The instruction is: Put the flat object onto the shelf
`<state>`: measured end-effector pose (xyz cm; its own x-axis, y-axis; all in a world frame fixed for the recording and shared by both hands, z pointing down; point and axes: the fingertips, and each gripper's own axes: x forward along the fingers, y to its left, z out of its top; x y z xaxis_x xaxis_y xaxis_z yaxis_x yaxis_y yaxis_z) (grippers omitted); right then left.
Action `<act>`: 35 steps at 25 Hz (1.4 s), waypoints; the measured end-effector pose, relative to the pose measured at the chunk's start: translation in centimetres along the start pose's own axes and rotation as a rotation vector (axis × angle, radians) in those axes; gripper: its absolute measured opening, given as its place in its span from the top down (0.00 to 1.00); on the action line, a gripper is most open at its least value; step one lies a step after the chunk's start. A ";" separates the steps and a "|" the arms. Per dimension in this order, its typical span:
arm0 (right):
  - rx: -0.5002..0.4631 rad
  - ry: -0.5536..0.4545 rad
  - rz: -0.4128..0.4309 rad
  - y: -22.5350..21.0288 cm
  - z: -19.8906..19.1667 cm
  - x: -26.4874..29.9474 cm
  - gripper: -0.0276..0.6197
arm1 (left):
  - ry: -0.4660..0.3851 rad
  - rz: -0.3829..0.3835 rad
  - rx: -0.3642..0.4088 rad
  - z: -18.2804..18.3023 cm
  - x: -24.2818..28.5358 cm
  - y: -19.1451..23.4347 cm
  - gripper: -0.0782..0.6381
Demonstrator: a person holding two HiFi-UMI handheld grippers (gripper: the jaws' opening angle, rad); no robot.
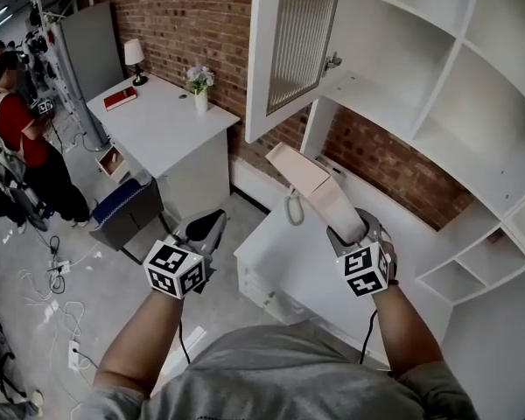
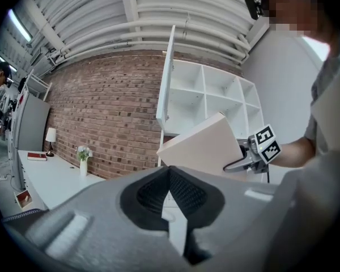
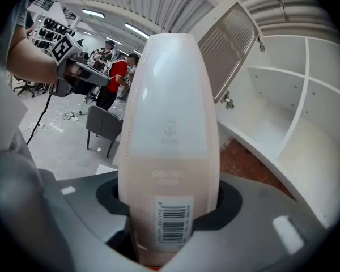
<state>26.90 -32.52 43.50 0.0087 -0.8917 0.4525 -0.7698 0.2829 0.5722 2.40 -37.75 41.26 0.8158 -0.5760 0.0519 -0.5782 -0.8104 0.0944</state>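
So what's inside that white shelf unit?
The shelf unit shows only bare compartments. Its open door hides some, the flat object in the right tongs covers more.

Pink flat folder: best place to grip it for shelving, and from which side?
Grip the pink folder at its narrow barcoded end, coming from behind, jaws across the thin width, as the right gripper does. The long body then projects forward, free to slide into a shelf bay.

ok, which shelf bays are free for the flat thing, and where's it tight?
The bays in view of the white shelf all look bare; the wide one just right of the open door is nearest the flat object. Tight spot: the door edge on that bay's left. Small lower cubbies look narrow.
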 end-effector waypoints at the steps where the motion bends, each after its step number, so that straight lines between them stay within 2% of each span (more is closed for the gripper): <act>1: 0.002 -0.001 -0.023 -0.7 0.2 -0.7 0.54 | -0.007 -0.014 0.007 0.6 0.4 -0.2 0.89; 10: 0.016 -0.012 -0.249 -7.0 3.7 -7.1 0.54 | -0.081 -0.147 0.079 7.7 2.3 -1.7 0.89; 17: 0.016 -0.002 -0.394 -11.3 7.5 -10.4 0.54 | -0.124 -0.220 0.127 12.7 2.4 -2.4 0.89; 26: -0.006 0.011 -0.545 -16.4 13.4 -12.6 0.54 | -0.160 -0.254 0.146 17.2 0.9 -1.3 0.89; 35: 0.034 0.009 -0.626 -21.1 17.9 -10.9 0.54 | -0.178 -0.264 0.162 20.4 1.1 0.0 0.89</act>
<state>31.62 -35.06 14.26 0.4696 -0.8818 0.0439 -0.6368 -0.3039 0.7086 3.08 -40.55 21.00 0.9308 -0.3421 -0.1284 -0.3534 -0.9322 -0.0780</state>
